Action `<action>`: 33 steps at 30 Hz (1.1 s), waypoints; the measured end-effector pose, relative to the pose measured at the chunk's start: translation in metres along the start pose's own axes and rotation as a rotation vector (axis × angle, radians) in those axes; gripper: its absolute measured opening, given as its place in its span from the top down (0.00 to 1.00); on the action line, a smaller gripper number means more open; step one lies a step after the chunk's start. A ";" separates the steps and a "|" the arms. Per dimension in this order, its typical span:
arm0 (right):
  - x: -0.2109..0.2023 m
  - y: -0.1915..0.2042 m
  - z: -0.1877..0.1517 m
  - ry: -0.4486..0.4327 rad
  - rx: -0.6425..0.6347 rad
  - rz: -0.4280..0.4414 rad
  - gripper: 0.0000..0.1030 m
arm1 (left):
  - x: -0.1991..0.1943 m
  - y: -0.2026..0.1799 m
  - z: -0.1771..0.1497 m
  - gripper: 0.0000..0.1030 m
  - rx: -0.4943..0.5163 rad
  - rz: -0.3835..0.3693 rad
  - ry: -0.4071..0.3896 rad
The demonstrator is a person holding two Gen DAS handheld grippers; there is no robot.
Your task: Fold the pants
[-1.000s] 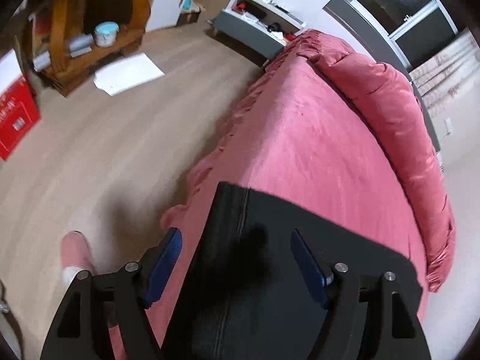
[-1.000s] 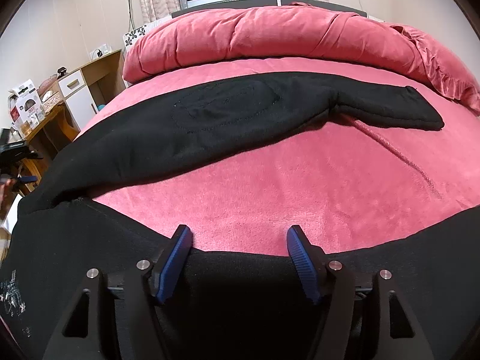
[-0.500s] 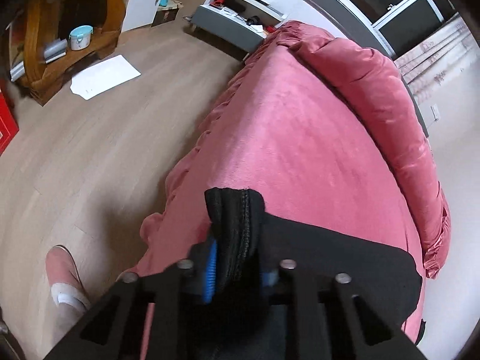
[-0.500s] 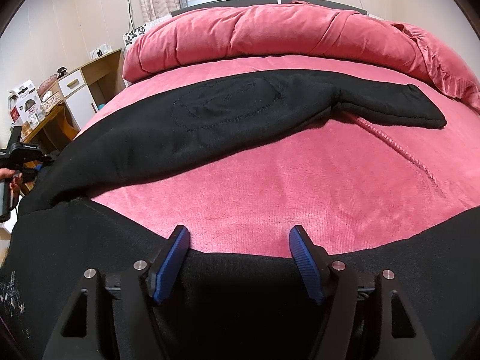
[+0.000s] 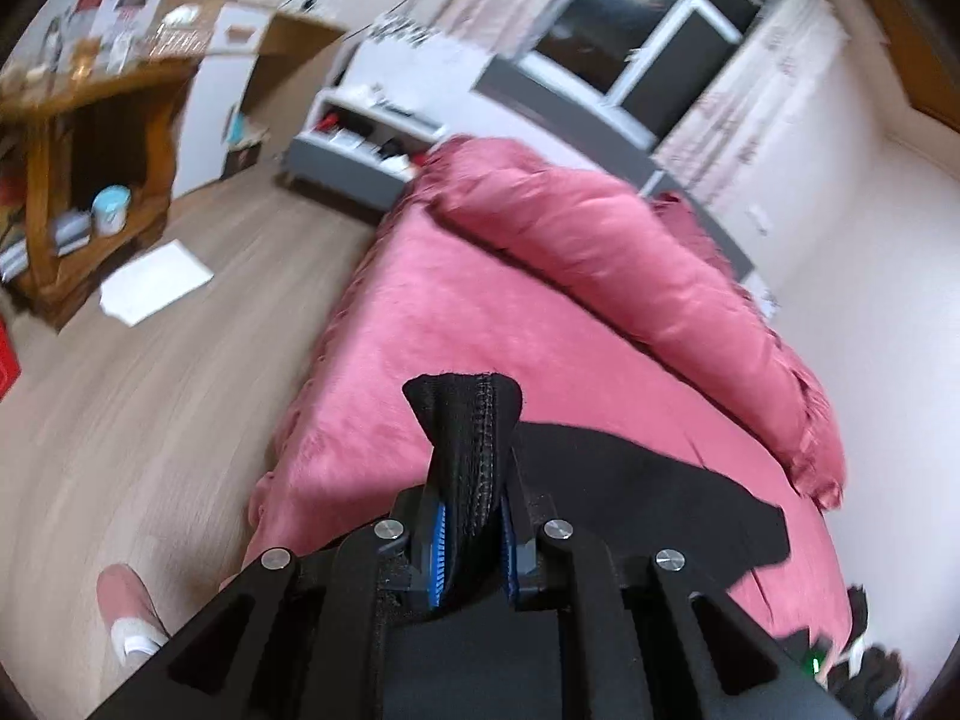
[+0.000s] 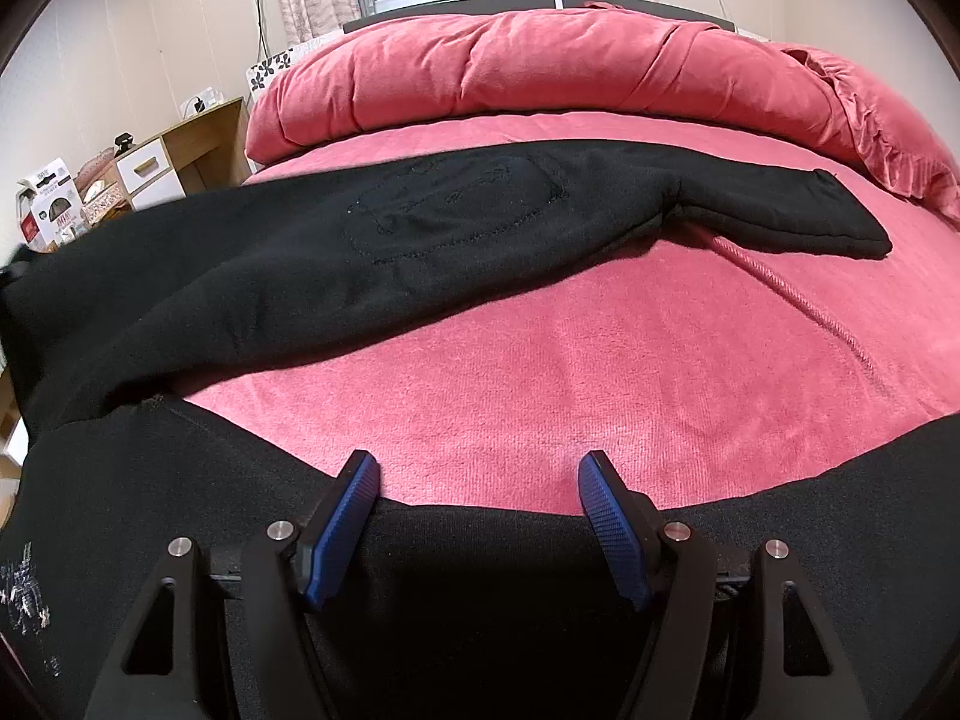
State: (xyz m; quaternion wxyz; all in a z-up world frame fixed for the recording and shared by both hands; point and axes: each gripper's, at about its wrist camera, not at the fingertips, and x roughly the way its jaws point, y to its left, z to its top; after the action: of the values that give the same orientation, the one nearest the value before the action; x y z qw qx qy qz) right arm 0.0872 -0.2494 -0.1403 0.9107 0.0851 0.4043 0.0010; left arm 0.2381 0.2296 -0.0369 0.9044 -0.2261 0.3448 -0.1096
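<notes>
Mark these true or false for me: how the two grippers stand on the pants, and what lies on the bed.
1. The left gripper is clamped on a bunched edge of the black pants. True.
2. The right gripper is shut on the fabric. False: it is open over the pants.
3. The pants lie on a pink bedsheet. True.
4. The pants are already folded into a neat square. False: one leg stretches across the bed.

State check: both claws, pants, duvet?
left claw: shut on pants, having just closed
right claw: open, over pants edge
black pants: spread on bed, one corner lifted
pink duvet: bunched at headboard
</notes>
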 end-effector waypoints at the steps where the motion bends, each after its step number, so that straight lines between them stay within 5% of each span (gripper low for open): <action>1: 0.000 0.000 0.000 0.000 0.000 -0.001 0.32 | -0.013 -0.004 -0.009 0.87 0.011 -0.018 -0.011; 11: -0.004 -0.001 0.024 0.091 0.061 -0.006 0.32 | -0.097 -0.011 -0.102 0.87 -0.002 -0.076 -0.031; 20: -0.002 -0.007 0.120 0.034 0.384 0.234 0.24 | -0.107 -0.023 -0.164 0.88 0.072 -0.063 0.040; 27: 0.063 -0.001 0.171 0.194 0.502 0.147 0.23 | -0.113 -0.030 -0.186 0.88 0.152 -0.030 0.081; 29: 0.076 -0.005 0.171 0.231 0.502 0.109 0.31 | -0.115 -0.027 -0.190 0.88 0.160 -0.027 0.089; 31: 0.089 -0.011 0.166 0.276 0.477 0.128 0.86 | -0.116 -0.025 -0.191 0.88 0.155 -0.025 0.089; 33: 0.086 -0.019 0.160 0.284 0.470 0.159 0.92 | -0.116 -0.023 -0.187 0.89 0.148 -0.012 0.082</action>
State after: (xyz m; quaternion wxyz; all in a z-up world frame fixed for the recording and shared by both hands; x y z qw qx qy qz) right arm 0.2618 -0.2864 -0.1008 0.7974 0.3243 0.5088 -0.0096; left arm 0.0252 0.1885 -0.0829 0.9031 -0.1562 0.3710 -0.1492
